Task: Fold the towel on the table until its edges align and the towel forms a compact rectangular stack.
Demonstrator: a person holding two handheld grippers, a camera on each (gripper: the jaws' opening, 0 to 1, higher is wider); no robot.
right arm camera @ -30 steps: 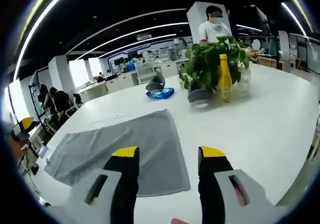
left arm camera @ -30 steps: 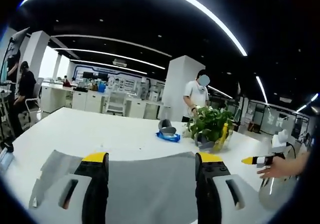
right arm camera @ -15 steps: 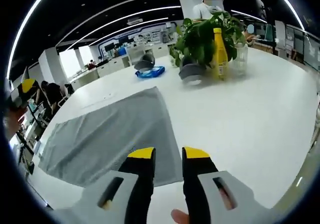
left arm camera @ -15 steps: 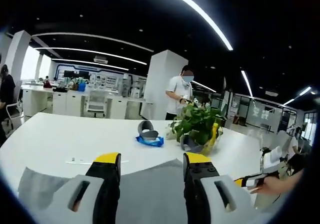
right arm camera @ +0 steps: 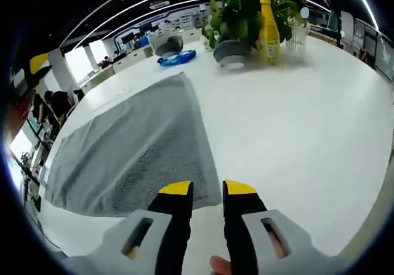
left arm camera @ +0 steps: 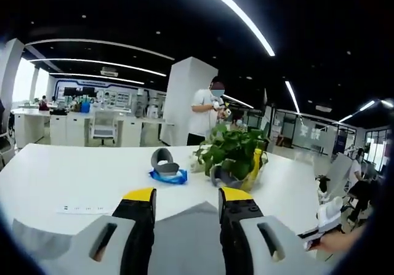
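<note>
Beside the towel on the bench, right gripper jaws are sitting narrow; left gripper jaws likewise.

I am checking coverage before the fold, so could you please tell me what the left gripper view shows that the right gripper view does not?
Left gripper view alone: a standing person behind the table, and a white pillar.

Right gripper view alone: the grey towel spread almost whole, with its near corner at the right claw.

Both: the white table, the potted plant, the yellow bottle and the blue item.
</note>
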